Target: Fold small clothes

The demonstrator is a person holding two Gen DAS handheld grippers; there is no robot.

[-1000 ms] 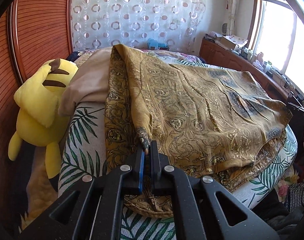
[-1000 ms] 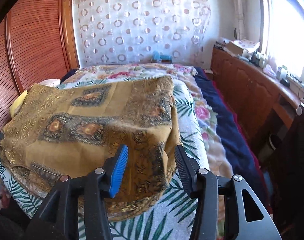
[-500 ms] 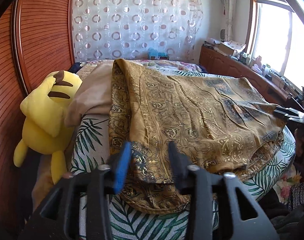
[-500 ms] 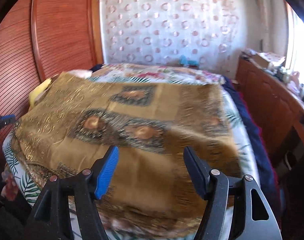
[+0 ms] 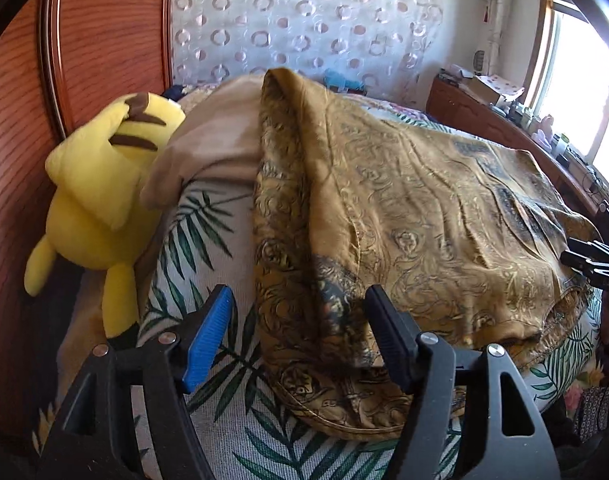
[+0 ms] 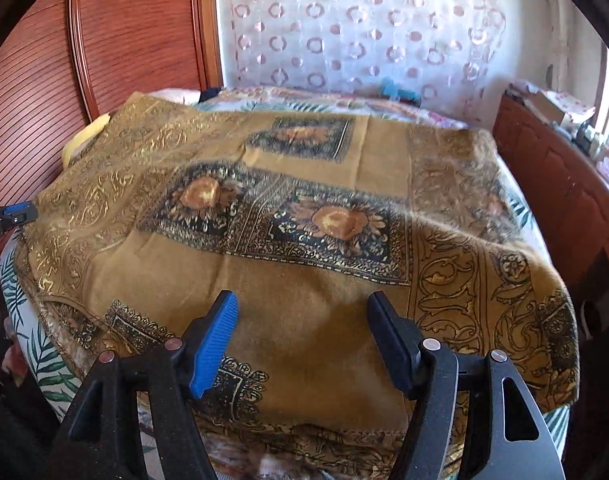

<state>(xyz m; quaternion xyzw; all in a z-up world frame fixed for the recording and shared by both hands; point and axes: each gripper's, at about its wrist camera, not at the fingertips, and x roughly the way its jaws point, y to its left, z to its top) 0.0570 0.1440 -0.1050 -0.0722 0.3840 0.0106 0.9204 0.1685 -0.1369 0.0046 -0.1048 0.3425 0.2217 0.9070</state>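
Ochre patterned garment lies folded once across the bed's near edge; further folds remain; left hand-held gripper, jaws just opened, and right hand-held gripper gape empty.

A bedroom in a home. Bed in the middle, spread with a palm-leaf sheet and, farther back, floral bedding. Yellow plush toy slumped at the bed's left edge against a reddish wooden wardrobe with ribbed panels. White sheer curtain with ring pattern across the far wall. Low wooden cabinet along the right side, cluttered on top with boxes and small bottles, under a bright window. Golden patterned cloth laid out over the bed.
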